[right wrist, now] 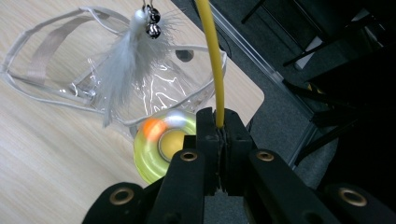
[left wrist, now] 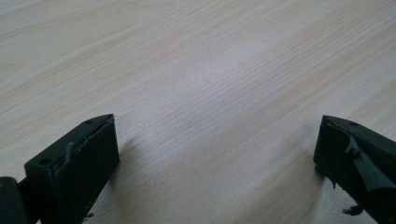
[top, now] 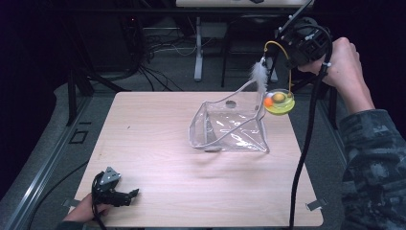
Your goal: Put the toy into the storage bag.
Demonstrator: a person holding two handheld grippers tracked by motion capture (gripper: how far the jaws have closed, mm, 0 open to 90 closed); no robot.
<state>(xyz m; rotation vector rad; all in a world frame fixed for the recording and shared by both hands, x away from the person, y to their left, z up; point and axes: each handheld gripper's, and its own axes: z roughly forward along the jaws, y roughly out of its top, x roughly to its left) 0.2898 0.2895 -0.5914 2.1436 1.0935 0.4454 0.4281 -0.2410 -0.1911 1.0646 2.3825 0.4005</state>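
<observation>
Right gripper view: right claw (right wrist: 219,135) pinches the yellow wand (right wrist: 211,60) above the clear pouch (right wrist: 154,88); feather (right wrist: 122,60) dangles ahead. Left claw (left wrist: 215,154) gapes wide over bare bench (left wrist: 196,70).

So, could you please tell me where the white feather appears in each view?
High view: the white feather hangs upper right of centre, above the clear bag.
Left gripper view: no feather here, just table between open jaws.
Right gripper view: feather upper left of centre, over the bag.
Shared landmark: the clear bag.
</observation>
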